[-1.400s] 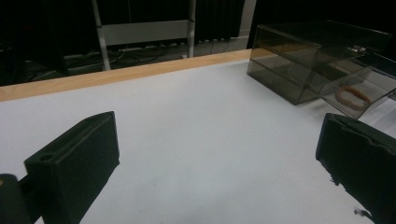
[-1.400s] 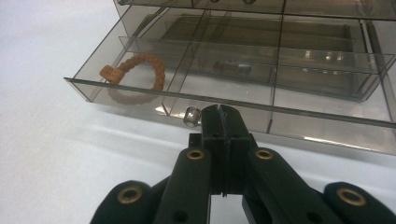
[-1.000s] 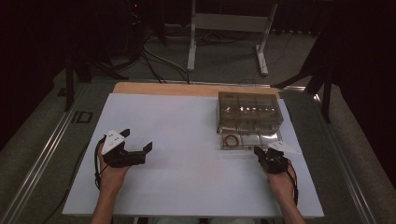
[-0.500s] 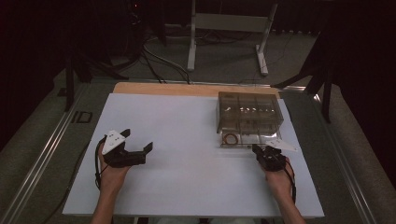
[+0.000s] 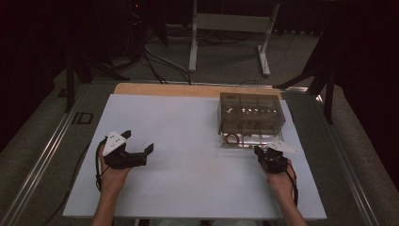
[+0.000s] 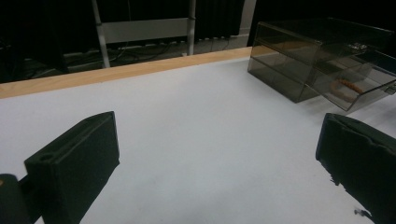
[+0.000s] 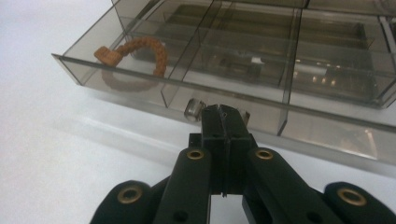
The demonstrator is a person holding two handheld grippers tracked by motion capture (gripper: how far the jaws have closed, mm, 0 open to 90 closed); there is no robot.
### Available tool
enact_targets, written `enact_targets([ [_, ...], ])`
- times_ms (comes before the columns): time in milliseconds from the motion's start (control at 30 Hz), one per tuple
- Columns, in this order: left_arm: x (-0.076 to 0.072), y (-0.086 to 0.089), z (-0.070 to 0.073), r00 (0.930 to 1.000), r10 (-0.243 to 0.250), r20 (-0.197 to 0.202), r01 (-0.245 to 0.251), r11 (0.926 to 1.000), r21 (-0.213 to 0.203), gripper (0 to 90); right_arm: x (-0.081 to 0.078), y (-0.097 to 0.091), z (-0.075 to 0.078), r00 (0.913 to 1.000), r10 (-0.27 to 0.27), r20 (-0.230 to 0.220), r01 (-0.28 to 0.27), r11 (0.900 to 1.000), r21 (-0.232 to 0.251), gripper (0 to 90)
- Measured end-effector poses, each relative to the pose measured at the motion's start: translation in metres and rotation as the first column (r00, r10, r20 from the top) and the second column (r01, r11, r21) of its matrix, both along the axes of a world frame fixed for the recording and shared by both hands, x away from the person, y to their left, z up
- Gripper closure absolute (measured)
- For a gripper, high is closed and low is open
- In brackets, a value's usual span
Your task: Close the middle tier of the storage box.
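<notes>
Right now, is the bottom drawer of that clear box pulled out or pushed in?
Pulled out. The drawer juts forward past the clear box, its brown braided bracelet exposed, with the right gripper at its knob.

Dim, soft-focus frames; dark surroundings.

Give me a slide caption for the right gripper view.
Right gripper, jaws closed, at the knob of a smoky clear drawer holding a braided bracelet.

The right hand-held gripper [image 5: 260, 151] has been brought forward across the white surface [image 5: 188, 141] toward the smoked clear drawer box [image 5: 251, 113]. Its closed jaws are now placed against the front of the pulled-out drawer [image 7: 224, 93], beside the small metal knob [image 7: 192, 109].
</notes>
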State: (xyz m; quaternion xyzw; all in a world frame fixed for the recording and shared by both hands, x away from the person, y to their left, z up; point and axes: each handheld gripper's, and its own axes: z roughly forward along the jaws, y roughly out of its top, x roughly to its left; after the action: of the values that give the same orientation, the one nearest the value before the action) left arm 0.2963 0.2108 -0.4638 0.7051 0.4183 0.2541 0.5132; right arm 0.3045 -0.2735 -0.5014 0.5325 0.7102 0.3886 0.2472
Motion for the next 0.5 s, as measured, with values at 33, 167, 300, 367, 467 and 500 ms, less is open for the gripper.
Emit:
enact_targets([
  [33,0.0,0.0,0.0,1.0,0.0,0.0,0.0,1.0,0.0,1.0,-0.0005,0.0001,-0.0008,1.0,0.0,-0.003,0.0,1.0,-0.002,90.0],
  [167,0.0,0.0003,0.0,1.0,0.0,0.0,0.0,1.0,0.0,1.0,-0.002,0.0012,-0.0028,1.0,0.005,-0.007,-0.005,0.9999,-0.012,90.0],
  [300,-0.0003,0.0008,0.0003,1.0,0.001,0.001,-0.001,1.0,-0.002,1.0,-0.0039,0.0032,-0.0056,0.9999,0.007,-0.01,-0.008,0.9997,-0.023,90.0],
  [367,-0.0001,0.0009,0.0002,1.0,0.002,0.002,-0.002,1.0,-0.005,1.0,-0.0041,0.0038,-0.0061,0.9999,0.008,-0.01,-0.009,0.9995,-0.029,90.0],
  [467,-0.0002,0.0014,0.0002,1.0,0.002,0.003,-0.002,1.0,-0.007,1.0,-0.0038,0.0047,-0.0072,0.9999,0.005,-0.015,-0.005,0.9994,-0.034,90.0],
  [500,-0.0002,0.0017,0.0003,1.0,0.003,0.005,-0.003,1.0,-0.007,1.0,-0.0033,0.0051,-0.0079,0.9998,0.0,-0.018,-0.001,0.9992,-0.041,90.0],
])
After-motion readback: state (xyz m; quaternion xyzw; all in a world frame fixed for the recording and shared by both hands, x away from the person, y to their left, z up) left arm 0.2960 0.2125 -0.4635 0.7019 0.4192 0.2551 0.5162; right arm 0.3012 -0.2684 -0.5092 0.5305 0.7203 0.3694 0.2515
